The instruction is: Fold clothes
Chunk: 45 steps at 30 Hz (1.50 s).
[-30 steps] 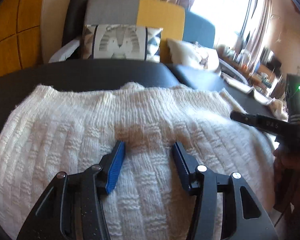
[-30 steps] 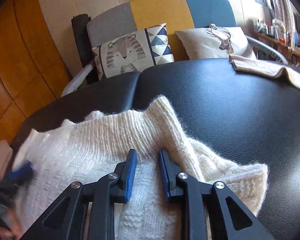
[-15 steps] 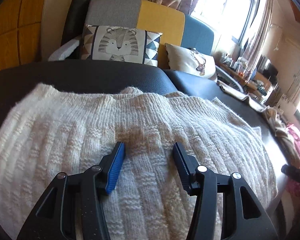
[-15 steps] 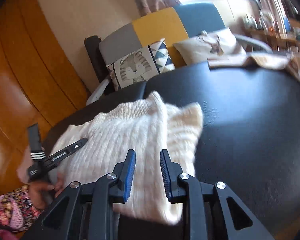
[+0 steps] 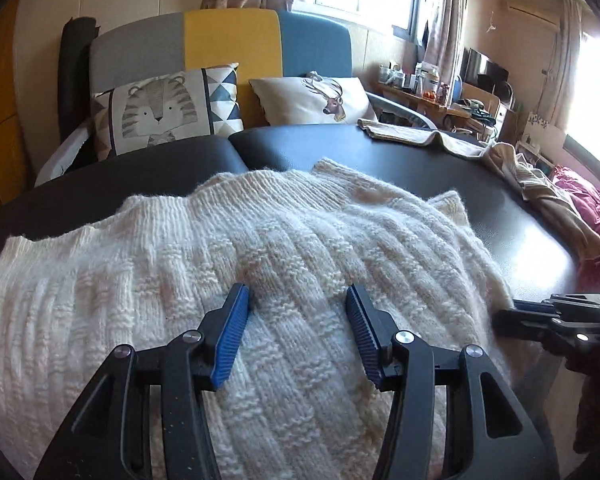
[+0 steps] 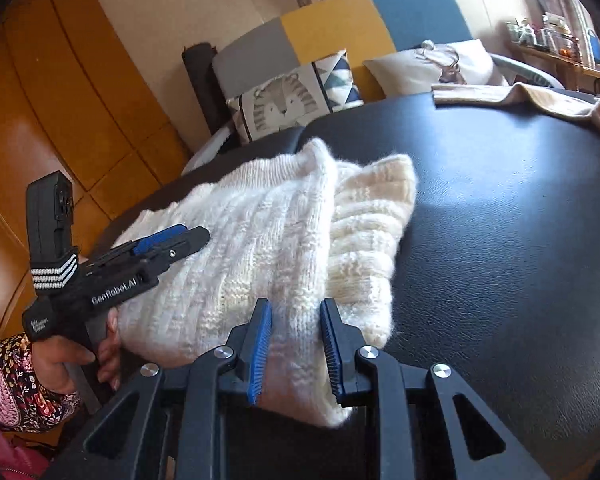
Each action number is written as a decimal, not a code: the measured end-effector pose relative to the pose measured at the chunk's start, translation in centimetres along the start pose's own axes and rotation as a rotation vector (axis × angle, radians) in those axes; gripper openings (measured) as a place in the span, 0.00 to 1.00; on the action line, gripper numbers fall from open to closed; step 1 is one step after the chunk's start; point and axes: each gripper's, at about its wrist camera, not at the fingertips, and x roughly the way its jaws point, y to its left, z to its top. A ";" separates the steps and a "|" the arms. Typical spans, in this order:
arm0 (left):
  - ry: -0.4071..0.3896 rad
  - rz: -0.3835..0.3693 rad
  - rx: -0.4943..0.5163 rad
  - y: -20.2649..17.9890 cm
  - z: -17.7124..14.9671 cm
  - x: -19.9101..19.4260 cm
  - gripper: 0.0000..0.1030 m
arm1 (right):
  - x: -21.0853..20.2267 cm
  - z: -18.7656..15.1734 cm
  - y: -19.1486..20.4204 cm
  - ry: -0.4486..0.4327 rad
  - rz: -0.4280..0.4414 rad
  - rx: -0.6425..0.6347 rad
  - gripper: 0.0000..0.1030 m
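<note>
A cream knitted sweater (image 5: 260,264) lies folded on the black padded table (image 5: 520,236); it also shows in the right wrist view (image 6: 260,248). My left gripper (image 5: 298,300) is open and hovers over the sweater's middle, holding nothing. It also shows from the side in the right wrist view (image 6: 180,240). My right gripper (image 6: 294,316) is open, its jaws astride the sweater's near edge without pinching it. It shows at the right edge of the left wrist view (image 5: 512,316).
A beige garment (image 6: 540,98) lies at the table's far right, with a pink cloth (image 5: 580,192) beside it. A sofa with a tiger cushion (image 5: 164,108) and a deer cushion (image 5: 316,100) stands behind the table. Orange wood panelling (image 6: 60,120) is on the left.
The right gripper pulled back to the sweater's near edge and its jaws opened a little wider. The left gripper's view swung right; its jaws stayed open over the sweater.
</note>
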 end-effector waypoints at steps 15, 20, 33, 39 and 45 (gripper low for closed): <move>0.025 -0.009 0.011 -0.5 -0.4 0.5 0.59 | -1.9 -0.4 -1.2 -0.065 -0.059 0.076 0.08; 0.014 -0.017 0.006 -0.5 -0.5 0.4 0.59 | -2.1 3.3 -1.2 -0.140 0.009 0.082 0.27; -0.005 -0.010 0.014 -0.6 -0.7 0.3 0.60 | 5.3 6.1 -1.0 0.008 0.019 0.083 0.06; -0.012 -0.027 0.007 -0.5 -0.7 0.1 0.61 | 2.2 5.9 1.5 -0.129 -0.228 -0.022 0.05; -0.009 -0.040 0.001 -0.4 -0.8 0.3 0.63 | 3.5 5.3 0.6 -0.079 -0.262 0.008 0.08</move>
